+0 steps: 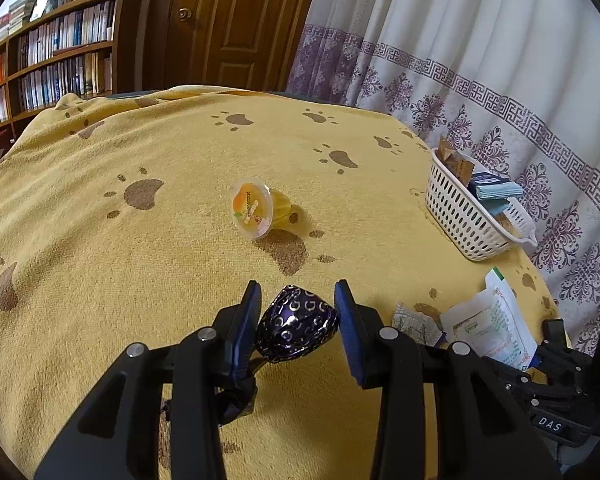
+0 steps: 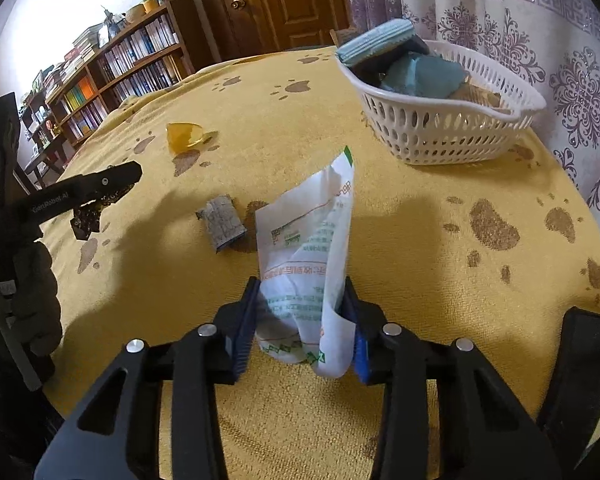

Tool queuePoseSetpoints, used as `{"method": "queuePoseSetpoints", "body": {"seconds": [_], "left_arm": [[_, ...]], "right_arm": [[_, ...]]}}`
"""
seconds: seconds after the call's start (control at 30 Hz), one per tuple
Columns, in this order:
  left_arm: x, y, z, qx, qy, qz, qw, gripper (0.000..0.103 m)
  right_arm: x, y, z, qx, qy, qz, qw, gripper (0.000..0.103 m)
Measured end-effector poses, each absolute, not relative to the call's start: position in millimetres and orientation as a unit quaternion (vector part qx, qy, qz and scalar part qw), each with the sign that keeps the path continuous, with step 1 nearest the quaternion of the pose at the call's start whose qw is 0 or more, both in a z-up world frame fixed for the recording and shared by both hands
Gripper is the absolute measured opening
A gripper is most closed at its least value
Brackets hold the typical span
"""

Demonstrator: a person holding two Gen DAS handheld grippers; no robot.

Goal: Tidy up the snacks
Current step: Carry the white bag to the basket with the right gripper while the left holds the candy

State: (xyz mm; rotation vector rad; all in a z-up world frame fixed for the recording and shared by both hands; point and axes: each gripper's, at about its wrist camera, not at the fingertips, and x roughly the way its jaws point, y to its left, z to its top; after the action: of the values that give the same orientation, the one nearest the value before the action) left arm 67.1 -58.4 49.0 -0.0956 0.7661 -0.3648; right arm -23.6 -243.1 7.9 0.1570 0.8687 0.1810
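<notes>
White snack packet, green print: clamped at its lower end between the pads of the right gripper, standing upright above the yellow paw-print cloth, near side of the table. The jaws are closed on it.

Purple foil sweet: lies between the fingers of the left gripper, resting against the left pad; a slight gap shows at the right pad, so a firm grip cannot be confirmed.

Step in hand, judged: carry the packet to the basket. It should be kept upright and clear of the rim, then released over the open near end.

White slotted basket: far right, near the curtain. Holds blue-wrapped packets, one propped on the far rim, with brownish items beneath.

Loose on the cloth: orange jelly cup on its side, mid-table; small grey sachet just left of the packet.
</notes>
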Motion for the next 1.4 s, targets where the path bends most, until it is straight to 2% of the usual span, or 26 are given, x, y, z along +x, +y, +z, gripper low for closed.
{"method": "queuePoseSetpoints", "body": {"seconds": [0.37, 0.77, 1.4], "left_arm": [[65.5, -57.9, 50.8, -0.048, 0.368, -0.178, 0.911, 0.039], [65.9, -59.4, 49.7, -0.046, 0.37, -0.178, 0.911, 0.039], [68.2, -58.4, 44.0, -0.046, 0.375, -0.179, 0.909, 0.039]], "right_arm": [[-29.8, -274.2, 56.1, 0.124, 0.365, 0.085, 0.919, 0.04], [-8.4, -333.6, 102.3, 0.131, 0.295, -0.001, 0.946, 0.04], [84.3, -373.8, 89.2, 0.121, 0.328, -0.046, 0.936, 0.04]]}}
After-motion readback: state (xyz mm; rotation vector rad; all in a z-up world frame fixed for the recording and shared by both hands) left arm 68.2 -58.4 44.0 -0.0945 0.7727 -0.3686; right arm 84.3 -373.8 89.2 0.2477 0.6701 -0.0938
